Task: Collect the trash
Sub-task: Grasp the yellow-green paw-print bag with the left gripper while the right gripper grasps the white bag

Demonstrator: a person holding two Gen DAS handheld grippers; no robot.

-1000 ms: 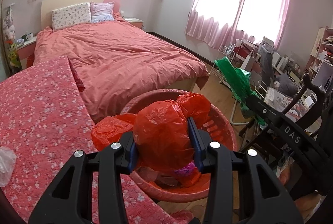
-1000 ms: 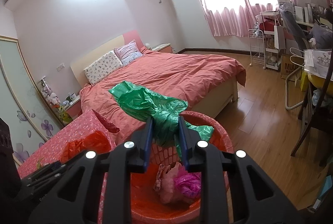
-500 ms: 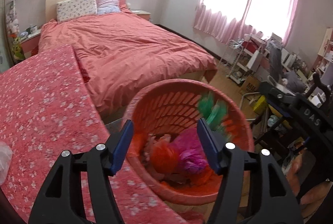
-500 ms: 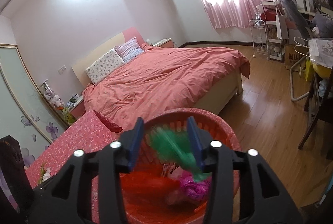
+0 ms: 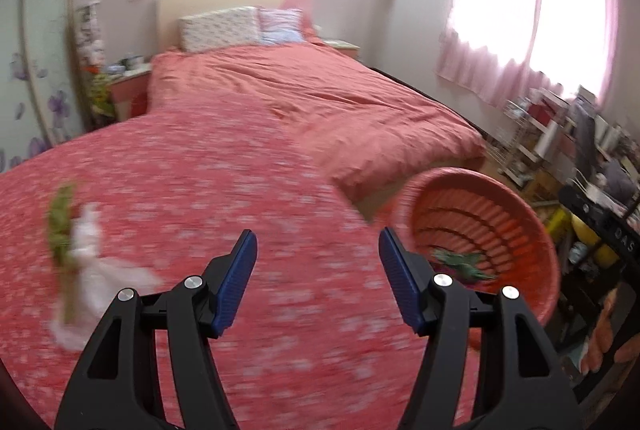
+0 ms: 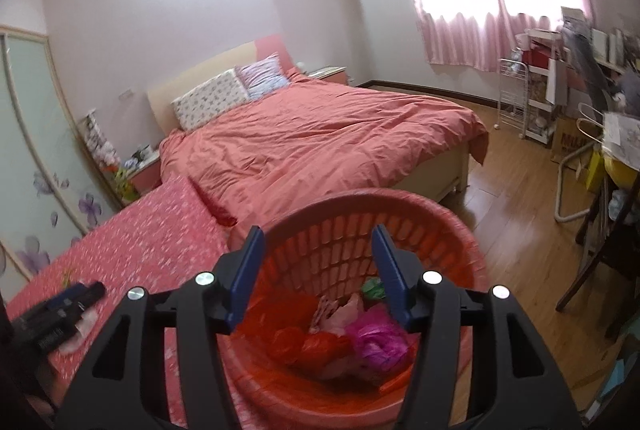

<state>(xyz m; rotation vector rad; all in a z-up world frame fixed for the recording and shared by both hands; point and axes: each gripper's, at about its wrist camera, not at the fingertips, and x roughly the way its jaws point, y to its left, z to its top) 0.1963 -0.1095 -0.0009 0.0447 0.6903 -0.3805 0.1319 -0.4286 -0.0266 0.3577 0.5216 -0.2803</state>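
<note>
Both bags are out of the jaws since a second ago: red and green ones went into the round orange-red slatted plastic basket (image 6: pixel 448 226), and the left view has swung off the basket toward the tabletop.

Left gripper (image 5: pixel 318 266): jaws spread wide, blue pads (image 5: pixel 236 282) apart, nothing between them. It hangs over the red floral-print tablecloth (image 5: pixel 224 198). View is motion-blurred.

Right gripper (image 6: pixel 318 270): jaws spread wide too, nothing pinched, blue pads (image 6: pixel 390 276) framing the basket's inside. It points down into the basket from just above the near rim.

Basket contents, right view:
- crumpled red plastic bag (image 6: pixel 316 344), low centre
- crumpled magenta plastic wad (image 6: pixel 378 338), just right of the red bag, touching it
- pale pink crumpled piece (image 6: pixel 344 312), behind those two
- crumpled green plastic bag (image 6: pixel 372 288), at the back, partly hidden by the right pad

Left view shows the same basket (image 5: pixel 516 206) at right, just beside the cloth's edge, green bag (image 5: pixel 460 264) visible inside.

Trash on the cloth: white crumpled plastic bag (image 5: pixel 96 282) with a green leafy stalk (image 5: pixel 60 222) lying against it, left of the left gripper and apart from it. Too blurred to tell whether the stalk is inside the bag or beside it.

Background: bed with a salmon-pink duvet (image 6: pixel 320 142) behind table and basket, pink curtains (image 6: pixel 484 34) at the window on the right.
</note>
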